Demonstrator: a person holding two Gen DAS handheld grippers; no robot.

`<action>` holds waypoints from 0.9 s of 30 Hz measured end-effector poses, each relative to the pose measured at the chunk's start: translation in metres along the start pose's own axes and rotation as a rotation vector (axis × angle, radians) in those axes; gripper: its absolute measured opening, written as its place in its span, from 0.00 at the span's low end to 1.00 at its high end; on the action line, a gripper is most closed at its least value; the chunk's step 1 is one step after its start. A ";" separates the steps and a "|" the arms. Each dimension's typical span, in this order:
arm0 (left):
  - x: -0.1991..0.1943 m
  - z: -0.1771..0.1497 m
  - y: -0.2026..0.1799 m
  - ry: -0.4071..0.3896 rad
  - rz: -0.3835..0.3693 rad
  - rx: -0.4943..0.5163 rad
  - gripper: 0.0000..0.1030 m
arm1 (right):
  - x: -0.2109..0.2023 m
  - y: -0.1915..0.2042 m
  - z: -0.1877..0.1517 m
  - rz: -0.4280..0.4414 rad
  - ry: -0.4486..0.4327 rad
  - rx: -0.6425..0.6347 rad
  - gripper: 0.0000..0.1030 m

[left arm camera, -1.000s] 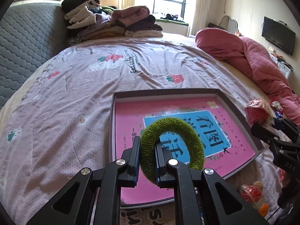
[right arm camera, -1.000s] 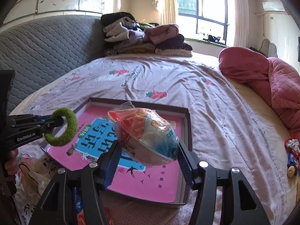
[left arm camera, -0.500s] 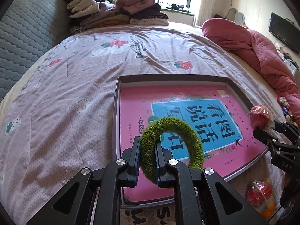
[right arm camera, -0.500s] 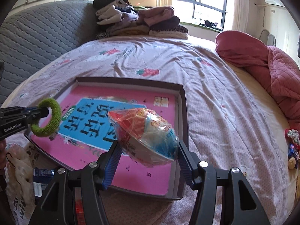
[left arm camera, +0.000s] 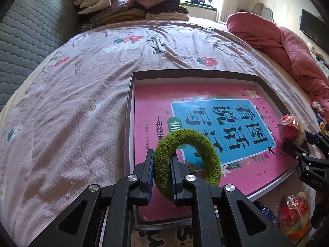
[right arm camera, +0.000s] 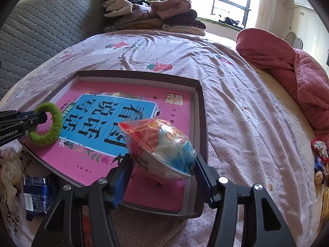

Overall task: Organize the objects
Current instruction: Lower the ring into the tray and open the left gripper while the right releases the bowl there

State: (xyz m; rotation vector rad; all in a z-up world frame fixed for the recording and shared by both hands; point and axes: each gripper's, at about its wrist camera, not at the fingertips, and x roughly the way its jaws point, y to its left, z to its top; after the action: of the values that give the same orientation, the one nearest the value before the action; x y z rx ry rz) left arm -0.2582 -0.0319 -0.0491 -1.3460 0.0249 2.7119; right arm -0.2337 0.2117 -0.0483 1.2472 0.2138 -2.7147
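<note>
Looks like we're mid-drop-off: the left tongs (left arm camera: 161, 177) are pinching a fuzzy green hair scrunchie (left arm camera: 186, 161) while the right tongs (right arm camera: 162, 177) are clamping a plastic-wrapped snack bowl (right arm camera: 159, 147) half-open, both hovering over the tray (right arm camera: 200, 111) with the pink book (right arm camera: 174, 191), so next they're probably lowering and letting go.

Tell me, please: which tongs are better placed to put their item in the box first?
Probably right: its tongs hold the wrapped bowl over the pink book inside the box. The left tongs hold the green ring near the box edge.
</note>
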 end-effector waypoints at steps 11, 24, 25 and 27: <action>-0.003 -0.001 0.001 0.001 -0.011 -0.003 0.14 | 0.005 0.004 0.001 0.030 0.021 0.005 0.58; -0.013 0.000 0.001 0.003 -0.034 -0.019 0.20 | 0.001 0.002 0.000 0.043 0.023 0.018 0.60; -0.014 0.000 0.001 0.000 -0.037 -0.021 0.22 | 0.000 0.002 0.000 0.045 0.020 0.020 0.60; -0.017 0.001 0.002 -0.005 -0.040 -0.022 0.25 | -0.001 0.001 0.001 0.047 0.015 0.024 0.61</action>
State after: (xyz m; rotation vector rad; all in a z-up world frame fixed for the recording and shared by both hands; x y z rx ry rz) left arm -0.2487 -0.0352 -0.0355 -1.3302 -0.0315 2.6905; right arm -0.2328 0.2103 -0.0469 1.2631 0.1526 -2.6762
